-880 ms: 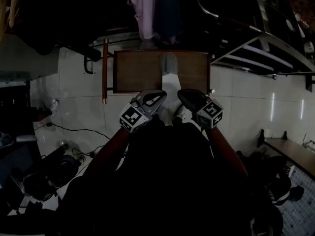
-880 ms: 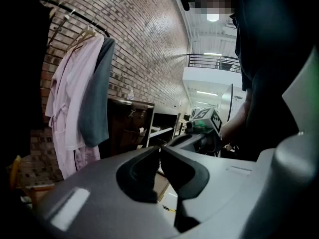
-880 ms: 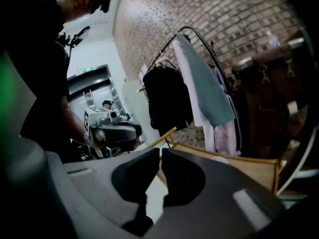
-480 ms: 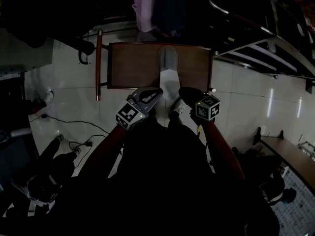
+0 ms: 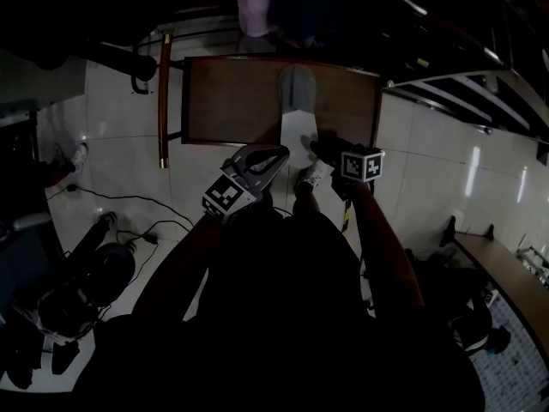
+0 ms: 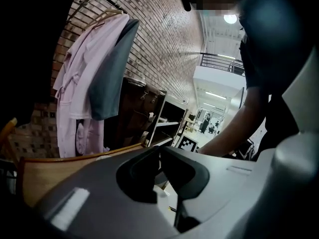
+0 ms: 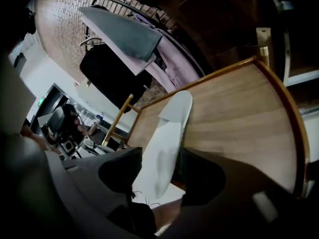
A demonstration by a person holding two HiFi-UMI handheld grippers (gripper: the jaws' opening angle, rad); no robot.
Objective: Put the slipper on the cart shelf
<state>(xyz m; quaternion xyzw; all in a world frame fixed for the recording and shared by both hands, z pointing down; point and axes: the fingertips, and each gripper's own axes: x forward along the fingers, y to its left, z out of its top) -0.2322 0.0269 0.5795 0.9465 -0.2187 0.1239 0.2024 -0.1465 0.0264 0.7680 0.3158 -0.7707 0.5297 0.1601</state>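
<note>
A: Brick wall (image 6: pixel 164 49) at the back, with a pink robe (image 6: pixel 75 83) and a grey top (image 6: pixel 112 68) hung on it, and white floor tiles (image 5: pixel 111 153) below. Any writing?

B: Nothing legible. The only print is a black-and-white square marker on each gripper's cube (image 5: pixel 225 200), no letters.

A: Slipper?

B: The white slipper (image 5: pixel 296 114) lies lengthwise on the wooden cart shelf (image 5: pixel 232 101), approx mid-width. Toe is twd the far edge and the heel hangs off the near edge.

A: And the jaws?

B: The right gripper (image 7: pixel 159 169) has the heel between its jaws — they stand wide, one pad on each side edge, clamped across the sole. The rest of the slipper lies flat on the wood.

A: Other side?

B: The left gripper (image 6: pixel 160 156) has its jaws closed tip to tip w/ nothing in them. It sits just left of the heel, by the shelf's near edge — can't tell if it touches the slipper.
</note>
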